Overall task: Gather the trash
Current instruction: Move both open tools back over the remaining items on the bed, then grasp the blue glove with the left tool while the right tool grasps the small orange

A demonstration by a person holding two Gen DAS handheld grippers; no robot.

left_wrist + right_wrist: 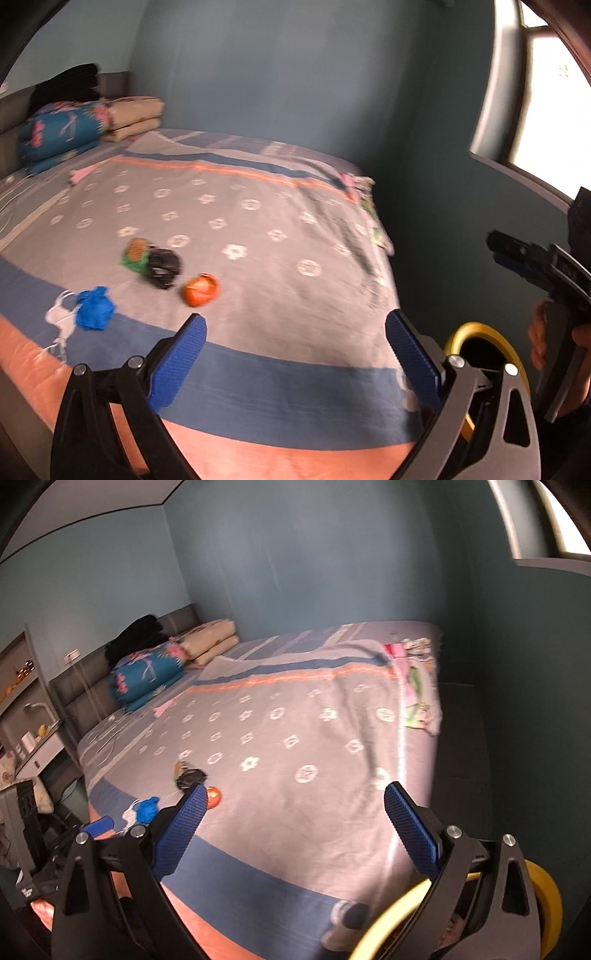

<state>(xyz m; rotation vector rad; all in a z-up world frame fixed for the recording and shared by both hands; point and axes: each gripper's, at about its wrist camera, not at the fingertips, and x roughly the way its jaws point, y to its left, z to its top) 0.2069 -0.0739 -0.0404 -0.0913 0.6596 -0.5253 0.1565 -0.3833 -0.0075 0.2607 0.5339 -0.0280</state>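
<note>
Several pieces of trash lie on the bed: a crumpled blue piece, a black crumpled wrapper, a green packet beside it, and an orange wrapper. A yellow-rimmed bin stands at the bed's near right corner. My left gripper is open and empty above the bed's near edge. My right gripper is open and empty, and shows at the right in the left wrist view.
The bed has a grey patterned blanket. Folded quilts and pillows are stacked at the headboard. A floral cloth hangs over the far right edge. A blue wall and a window stand right; shelves stand left.
</note>
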